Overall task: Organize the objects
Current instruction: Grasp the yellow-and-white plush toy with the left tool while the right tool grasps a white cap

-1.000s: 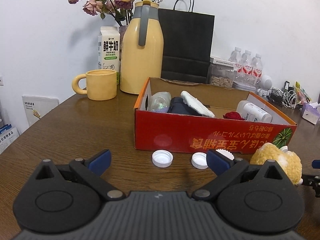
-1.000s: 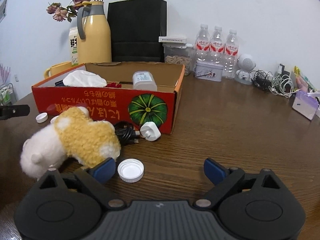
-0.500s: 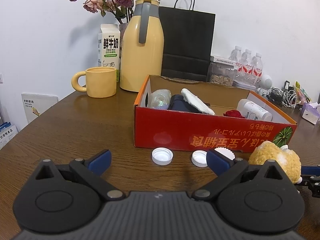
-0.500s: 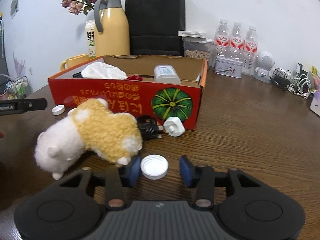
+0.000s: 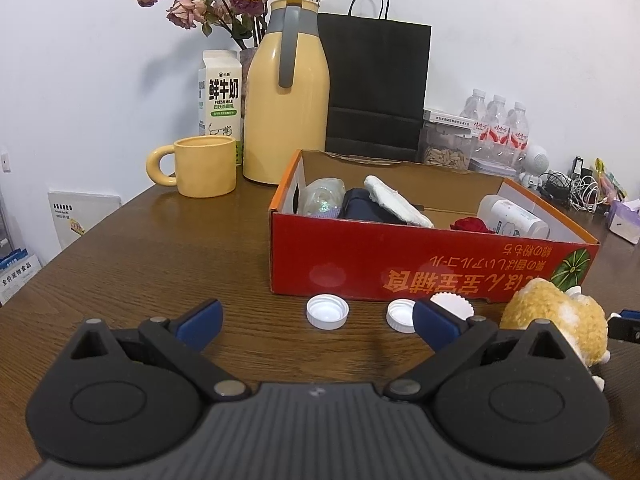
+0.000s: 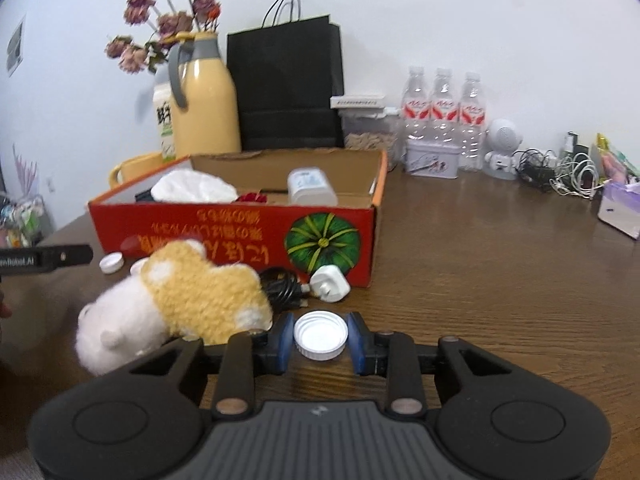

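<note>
My right gripper (image 6: 320, 338) is shut on a white bottle cap (image 6: 320, 334) on the table, just right of a yellow-and-white plush toy (image 6: 180, 304). A red cardboard box (image 6: 240, 232) behind holds a white cloth, a white bottle and a red rose. My left gripper (image 5: 316, 320) is open and empty, low over the table. Two white caps (image 5: 327, 311) (image 5: 401, 315) and a scalloped cap (image 5: 452, 304) lie before the box (image 5: 400, 264). The plush (image 5: 556, 320) shows at the right.
A black cable (image 6: 282, 286) and white plug (image 6: 330, 283) lie by the box's front corner. A yellow mug (image 5: 204, 166), milk carton (image 5: 220, 96), yellow jug (image 5: 286, 96), black paper bag (image 5: 376, 88), water bottles (image 6: 442, 116), and cables (image 6: 560, 168) line the back.
My right gripper moved forward over the white cap and closed on it. The left gripper stayed open, almost still.
</note>
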